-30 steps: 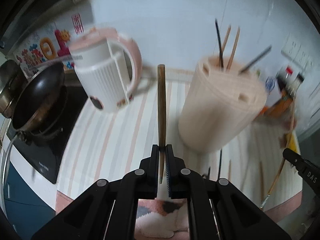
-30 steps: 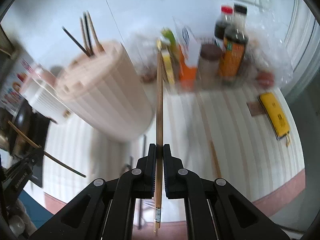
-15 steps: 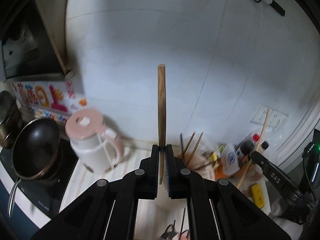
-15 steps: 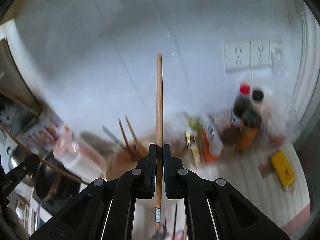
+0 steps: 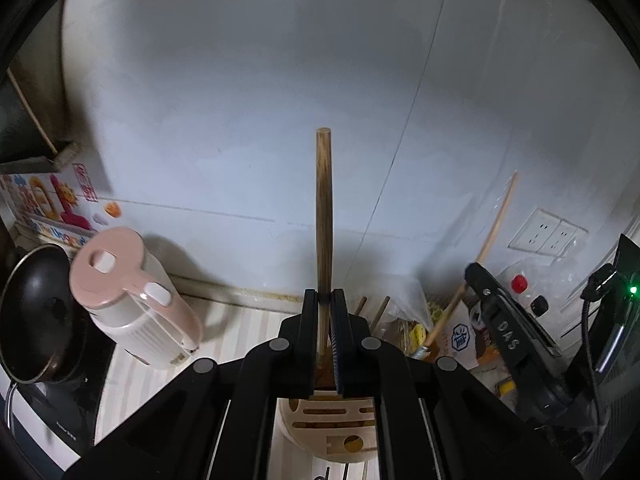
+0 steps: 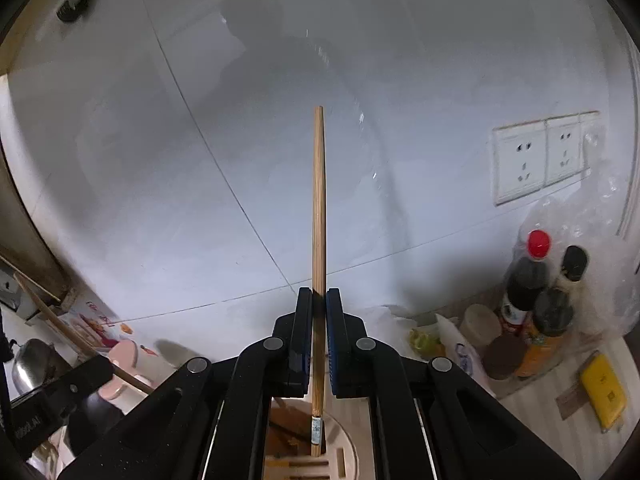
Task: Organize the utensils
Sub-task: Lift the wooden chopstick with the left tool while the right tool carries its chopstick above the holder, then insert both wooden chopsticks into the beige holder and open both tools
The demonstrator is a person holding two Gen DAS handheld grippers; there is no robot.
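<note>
My left gripper (image 5: 324,296) is shut on a dark wooden chopstick (image 5: 323,216) that stands straight up from its jaws. Just below it sits the cream slotted utensil holder (image 5: 332,428), with two chopstick ends poking up behind the fingers. My right gripper (image 6: 319,296) is shut on a paler chopstick (image 6: 319,220), whose labelled lower end hangs over the holder (image 6: 304,452). In the left wrist view the right gripper (image 5: 500,328) shows at the right with its chopstick (image 5: 494,228) slanting up. The left gripper (image 6: 68,388) shows at the lower left of the right wrist view.
A pink and white kettle (image 5: 128,300) stands left of the holder, beside a black pan (image 5: 36,316) on a cooktop. Sauce bottles (image 6: 528,280), packets and a yellow object (image 6: 602,396) crowd the right of the striped counter. Wall sockets (image 6: 540,160) sit above them.
Both grippers have risen with their chopsticks and tipped upward. The holder has slid from ahead to the bottom edge of both views, and the white wall now fills them.
</note>
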